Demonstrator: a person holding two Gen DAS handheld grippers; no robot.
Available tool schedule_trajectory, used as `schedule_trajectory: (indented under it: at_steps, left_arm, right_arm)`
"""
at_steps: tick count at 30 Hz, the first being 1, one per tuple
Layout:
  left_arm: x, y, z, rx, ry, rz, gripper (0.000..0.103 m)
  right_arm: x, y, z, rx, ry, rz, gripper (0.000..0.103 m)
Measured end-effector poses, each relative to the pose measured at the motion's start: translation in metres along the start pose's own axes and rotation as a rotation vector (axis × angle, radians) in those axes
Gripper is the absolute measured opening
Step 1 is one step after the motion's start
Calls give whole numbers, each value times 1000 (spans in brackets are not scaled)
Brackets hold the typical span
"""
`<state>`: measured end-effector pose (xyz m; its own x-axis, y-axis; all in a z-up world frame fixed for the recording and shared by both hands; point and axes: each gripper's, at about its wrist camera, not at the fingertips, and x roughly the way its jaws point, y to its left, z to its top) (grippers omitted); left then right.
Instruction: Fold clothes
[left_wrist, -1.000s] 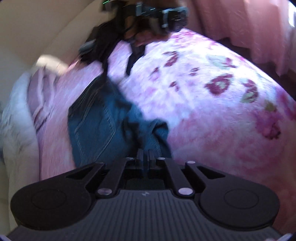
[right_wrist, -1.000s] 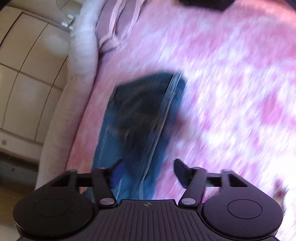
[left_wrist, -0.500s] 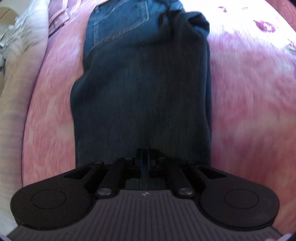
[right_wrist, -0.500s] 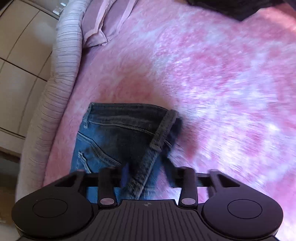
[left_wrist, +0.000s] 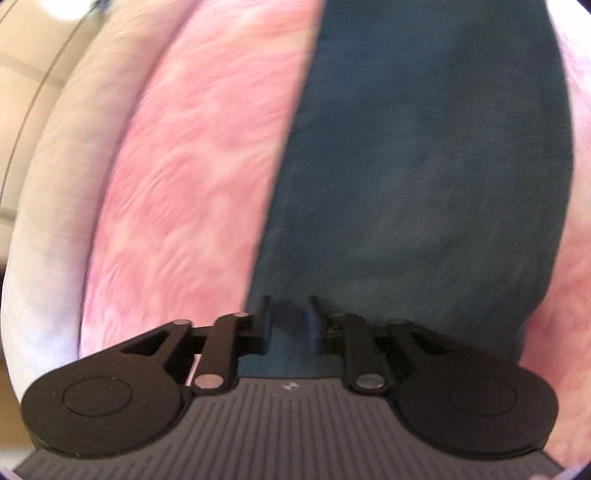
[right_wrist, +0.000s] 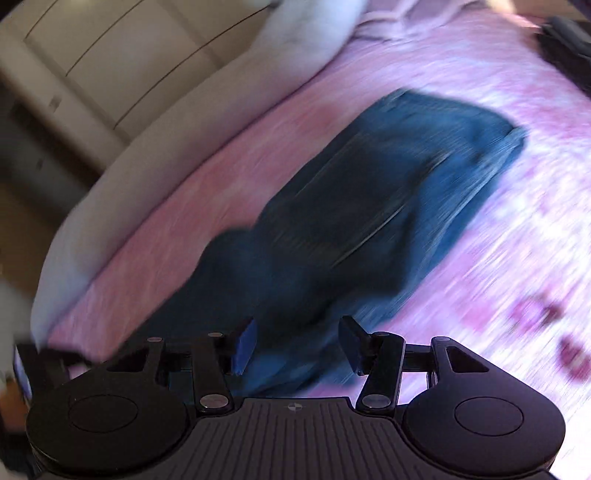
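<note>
Dark blue jeans (left_wrist: 424, 166) lie stretched out lengthwise on a pink flowered blanket (left_wrist: 192, 184). My left gripper (left_wrist: 288, 306) sits low at their near end, its jaws a small way apart with denim showing in the gap. In the right wrist view the jeans (right_wrist: 369, 206) run diagonally, with the waistband at the far upper right. Just above their near part hangs my right gripper (right_wrist: 297, 332), open, with nothing pinched between its fingers. Both views are motion-blurred.
A white mattress edge (right_wrist: 147, 177) borders the blanket (right_wrist: 517, 258) on the left, with pale wardrobe doors (right_wrist: 92, 55) beyond. A pink garment (right_wrist: 406, 18) and dark clothing (right_wrist: 565, 44) lie at the far end of the bed.
My left gripper pulled the jeans out flat and came down low; its jaws, shut before, now stand slightly apart. My right gripper swung from the waistband toward the near end, staying open.
</note>
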<state>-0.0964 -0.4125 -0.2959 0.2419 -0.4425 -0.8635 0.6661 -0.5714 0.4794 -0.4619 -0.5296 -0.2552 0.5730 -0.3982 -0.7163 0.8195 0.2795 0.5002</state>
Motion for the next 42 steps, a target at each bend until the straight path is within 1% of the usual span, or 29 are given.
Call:
schedule_trajectory:
  at_steps: [3, 5, 6, 8, 10, 12, 15, 18, 19, 21, 22, 24, 25, 28, 29, 30, 31, 32, 35, 38, 39, 41, 42]
  left_arm:
    - [-12, 26, -29, -89, 11, 20, 27]
    - [-19, 39, -54, -154, 30, 19, 31]
    - [-20, 44, -66, -188, 42, 13, 32]
    - [-21, 55, -94, -254, 66, -2, 33]
    - [-21, 65, -119, -312, 84, -21, 33]
    - [-16, 75, -134, -338, 83, -57, 33]
    - [-9, 91, -156, -378, 80, -111, 36]
    - [-1, 107, -177, -417, 78, -165, 37]
    - [1, 112, -185, -430, 77, -183, 37]
    - [6, 123, -199, -456, 75, -219, 36]
    - [8, 126, -203, -461, 72, -231, 36]
    - [6, 128, -203, -450, 60, -242, 29]
    - [6, 129, -202, -445, 54, -248, 14]
    - [3, 133, -202, -429, 35, -264, 8]
    - [3, 134, -201, -423, 29, -270, 8]
    - [1, 138, -203, -439, 17, -271, 8]
    - [-1, 146, -207, -483, -3, -268, 8]
    - [0, 150, -210, -504, -7, -272, 8]
    - [17, 143, -213, -487, 44, -303, 8]
    - [27, 138, -212, -500, 59, -284, 10]
    - [28, 138, -211, -500, 61, -273, 14]
    - [25, 138, -211, -498, 69, -236, 27]
    - [20, 138, -212, -489, 69, -209, 30]
  right_arm:
    - [9, 31, -26, -36, 63, 7, 53]
    - [16, 49, -40, -63, 109, 7, 53]
    - [20, 58, -47, -78, 129, 6, 53]
    - [29, 73, -58, -82, 157, 12, 54]
    - [39, 82, -65, -49, 167, 22, 55]
    - [48, 92, -67, -39, 173, 9, 56]
    - [63, 108, -68, -64, 191, 1, 59]
    - [75, 113, -74, -13, 206, 25, 62]
    - [79, 112, -77, 22, 205, 33, 63]
    - [81, 104, -82, 140, 189, 49, 64]
    - [85, 101, -83, 198, 182, 55, 64]
    - [94, 99, -86, 292, 173, 63, 64]
    - [97, 100, -87, 302, 175, 60, 64]
    - [107, 106, -89, 326, 180, 53, 64]
    - [108, 108, -88, 326, 177, 54, 64]
    - [108, 112, -87, 327, 169, 61, 64]
    - [109, 115, -86, 325, 163, 69, 64]
    - [110, 118, -85, 319, 159, 78, 64]
    - [115, 123, -87, 308, 168, 86, 64]
    - [121, 125, -91, 304, 195, 75, 64]
    - [121, 126, -92, 301, 201, 73, 64]
    - [115, 126, -93, 293, 204, 69, 64]
    - [111, 124, -93, 287, 202, 65, 64]
